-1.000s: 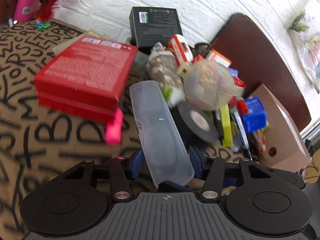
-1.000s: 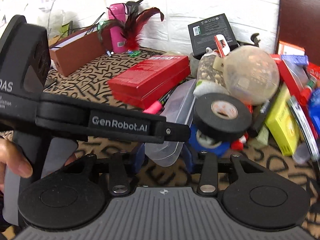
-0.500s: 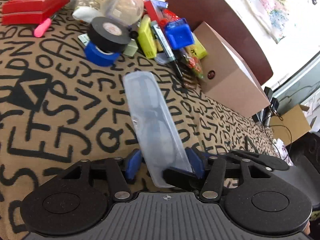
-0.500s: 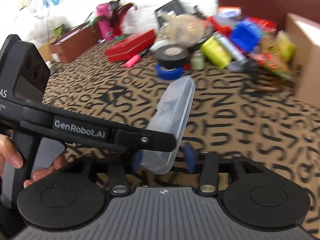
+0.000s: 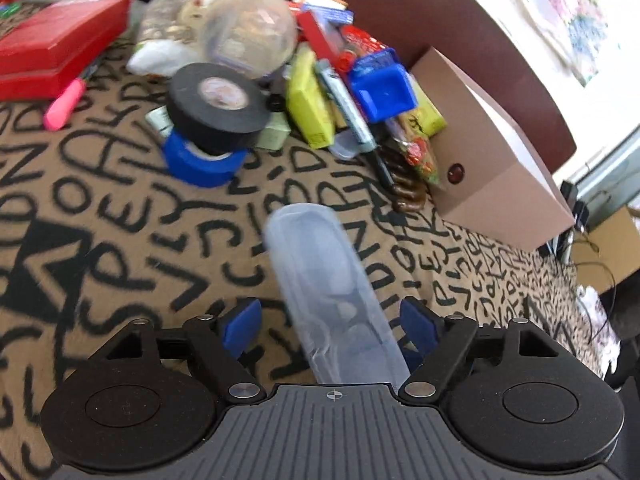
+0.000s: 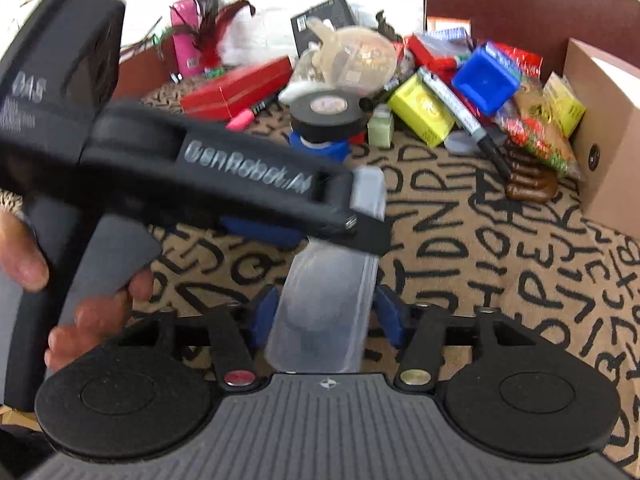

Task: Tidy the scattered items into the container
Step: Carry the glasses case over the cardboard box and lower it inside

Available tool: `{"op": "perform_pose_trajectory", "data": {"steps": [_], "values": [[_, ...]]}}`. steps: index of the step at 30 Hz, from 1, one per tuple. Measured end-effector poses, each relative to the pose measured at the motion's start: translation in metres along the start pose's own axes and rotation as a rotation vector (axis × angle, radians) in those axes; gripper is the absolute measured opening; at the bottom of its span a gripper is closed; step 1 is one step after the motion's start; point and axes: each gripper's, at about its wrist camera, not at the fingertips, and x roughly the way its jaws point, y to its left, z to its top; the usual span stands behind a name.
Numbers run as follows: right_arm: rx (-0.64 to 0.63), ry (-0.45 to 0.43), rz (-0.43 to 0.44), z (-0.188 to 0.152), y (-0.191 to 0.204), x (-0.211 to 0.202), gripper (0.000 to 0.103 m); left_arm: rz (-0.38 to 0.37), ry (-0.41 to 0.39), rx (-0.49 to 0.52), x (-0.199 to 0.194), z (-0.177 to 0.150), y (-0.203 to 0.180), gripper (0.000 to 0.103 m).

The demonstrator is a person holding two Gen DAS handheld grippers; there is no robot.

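Observation:
A long clear plastic case (image 5: 328,292) lies between both grippers above the lettered cloth. My left gripper (image 5: 332,324) is open, its blue pads (image 5: 242,326) standing apart from the case. My right gripper (image 6: 324,314) is shut on the same clear plastic case (image 6: 324,300), pads against its sides. The left gripper's black body (image 6: 208,176) crosses the right wrist view over the case's far end. The brown cardboard box (image 5: 492,160) stands at the right, and also shows in the right wrist view (image 6: 608,128).
A pile of scattered items lies beyond: a black tape roll (image 5: 218,106) on a blue tape roll (image 5: 200,160), a red box (image 5: 52,46), a pink marker (image 5: 64,104), a yellow box (image 5: 310,108), a blue bin (image 5: 382,90), a clear bag (image 5: 250,36). A dark chair back (image 5: 440,12) stands behind.
My left gripper's jaws have opened off the clear case, which my right gripper now holds. Both grippers shifted slightly nearer the pile.

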Motion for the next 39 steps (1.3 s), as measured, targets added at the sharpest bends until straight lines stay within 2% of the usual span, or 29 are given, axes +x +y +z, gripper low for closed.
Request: {"op": "perform_pose_trajectory", "data": {"steps": [4,7,12,15,17,18,20,21,24,26,27,30,35,39], "values": [[0.019,0.012,-0.009,-0.005,-0.01,-0.001,0.053,0.014,0.023,0.079,0.016,0.005,-0.012,0.088],[0.037,0.01,-0.024,-0.008,-0.017,-0.004,0.055,0.059,0.013,0.136,0.019,0.002,-0.019,0.082],[0.043,0.005,-0.022,-0.007,-0.018,0.0,0.056,0.047,0.037,0.116,0.022,0.003,-0.026,0.079],[0.026,0.003,-0.022,-0.009,-0.016,0.0,0.056,0.032,0.034,0.085,0.027,0.005,-0.026,0.087],[0.025,0.002,-0.016,-0.009,-0.017,-0.001,0.055,0.031,0.029,0.085,0.031,0.005,-0.028,0.087],[0.029,0.001,-0.014,-0.009,-0.018,-0.001,0.054,0.04,0.026,0.102,0.033,0.005,-0.03,0.085],[0.037,-0.003,-0.017,-0.009,-0.019,0.0,0.054,0.083,0.02,0.167,0.035,0.002,-0.037,0.065],[0.045,-0.005,-0.012,-0.01,-0.021,0.0,0.055,0.092,0.016,0.184,0.034,0.001,-0.039,0.064],[0.064,-0.021,0.011,-0.012,-0.024,0.0,0.054,0.072,0.009,0.144,0.032,0.001,-0.033,0.063],[0.094,-0.031,0.027,-0.013,-0.028,-0.002,0.053,0.058,0.003,0.112,0.031,0.001,-0.03,0.067],[0.113,-0.036,0.034,-0.013,-0.03,-0.003,0.052,0.058,0.004,0.105,0.031,0.001,-0.03,0.062],[0.134,-0.043,0.045,-0.015,-0.03,-0.012,0.052,0.058,0.01,0.09,0.026,-0.001,-0.036,0.06],[0.099,-0.088,0.016,-0.012,-0.035,-0.042,0.052,0.014,-0.025,0.088,0.013,0.001,-0.061,0.06],[0.054,-0.167,-0.049,0.003,-0.047,-0.08,0.052,-0.067,-0.083,0.102,0.001,0.02,-0.095,0.061]]}}
